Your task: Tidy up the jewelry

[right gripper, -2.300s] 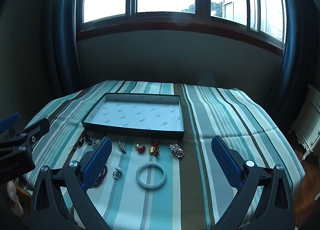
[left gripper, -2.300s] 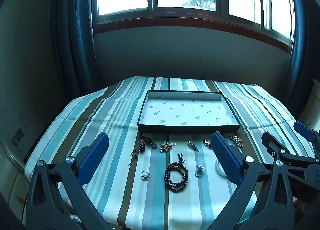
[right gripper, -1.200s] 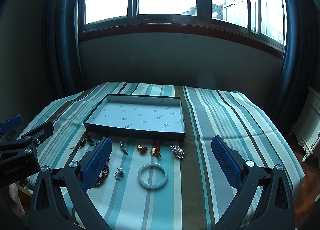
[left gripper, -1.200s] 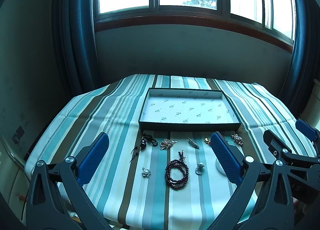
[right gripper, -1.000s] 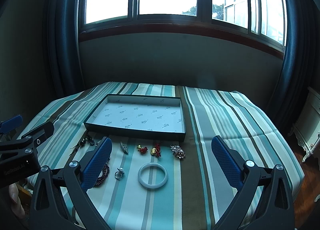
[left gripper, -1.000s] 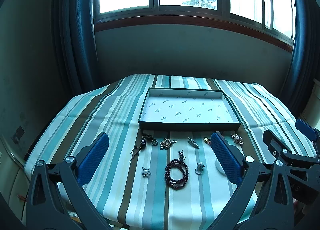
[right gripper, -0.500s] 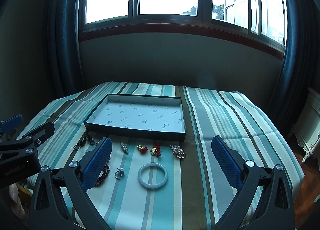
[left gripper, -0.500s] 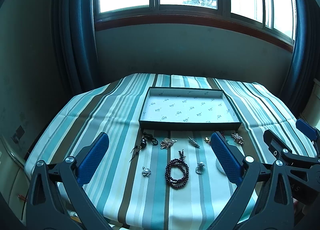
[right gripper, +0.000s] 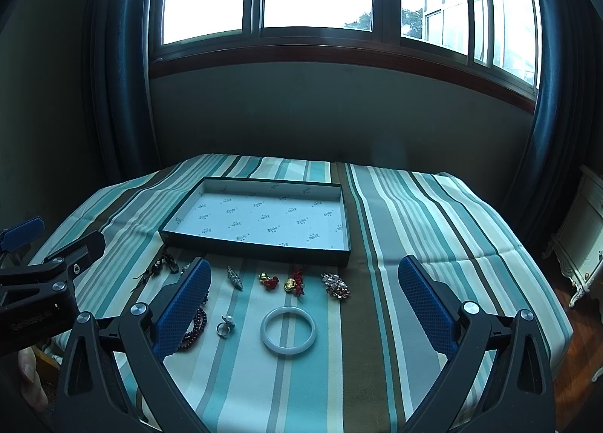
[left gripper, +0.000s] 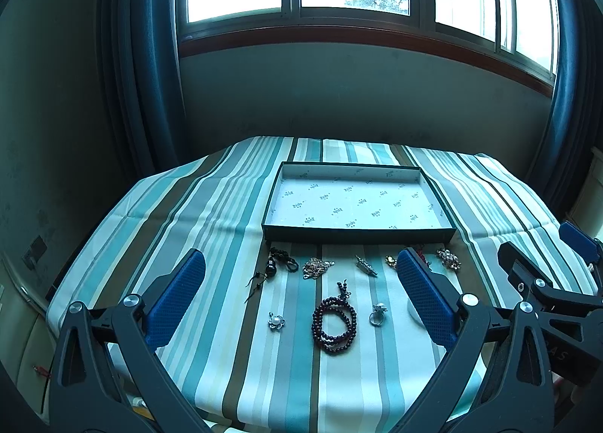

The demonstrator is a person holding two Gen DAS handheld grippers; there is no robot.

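A shallow dark tray [left gripper: 358, 235] [right gripper: 254, 246] with a white printed lining sits empty mid-table. Jewelry lies in front of it: a dark red bead bracelet [left gripper: 334, 324], a ring [left gripper: 377, 314] [right gripper: 225, 326], a pearl flower piece [left gripper: 276, 320], a black tasselled pendant [left gripper: 272, 267], a chain [left gripper: 316, 267], a silver brooch [right gripper: 235, 277], two red-and-gold charms [right gripper: 268, 280], a crystal brooch [right gripper: 335, 285], a white bangle [right gripper: 288, 331]. My left gripper [left gripper: 301, 293] and right gripper [right gripper: 301, 293] are both open and empty, held above the table's near edge.
A striped tablecloth [right gripper: 414, 229] covers the table. A wall and window stand behind, blue curtains [left gripper: 150, 56] on both sides. A white cabinet [right gripper: 580, 233] stands at the right.
Both grippers have pulled back and risen slightly from the table; nothing else has moved.
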